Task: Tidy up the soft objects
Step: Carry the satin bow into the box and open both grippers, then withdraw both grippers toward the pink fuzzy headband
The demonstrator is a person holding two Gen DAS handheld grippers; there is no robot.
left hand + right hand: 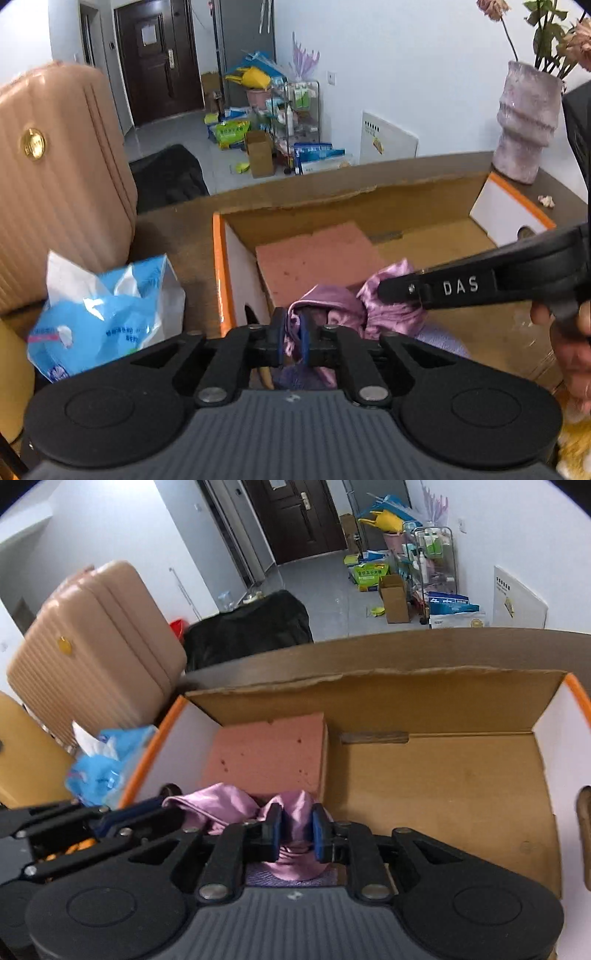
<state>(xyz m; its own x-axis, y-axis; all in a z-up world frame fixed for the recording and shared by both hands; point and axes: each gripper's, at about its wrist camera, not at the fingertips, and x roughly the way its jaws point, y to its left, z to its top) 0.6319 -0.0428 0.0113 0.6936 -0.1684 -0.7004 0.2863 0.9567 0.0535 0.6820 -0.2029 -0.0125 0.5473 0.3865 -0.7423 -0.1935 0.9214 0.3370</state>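
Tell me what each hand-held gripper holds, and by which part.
Both hold the purple cloth over the box: the left hand-held gripper pinches a bunched fold at one end, the right hand-held gripper a fold at the other.

We see our black two-finger left gripper (294, 334) with blue pads, silver pivot screws, ribbed grey housing; our right gripper (296, 829) matches, lettered "DAS".
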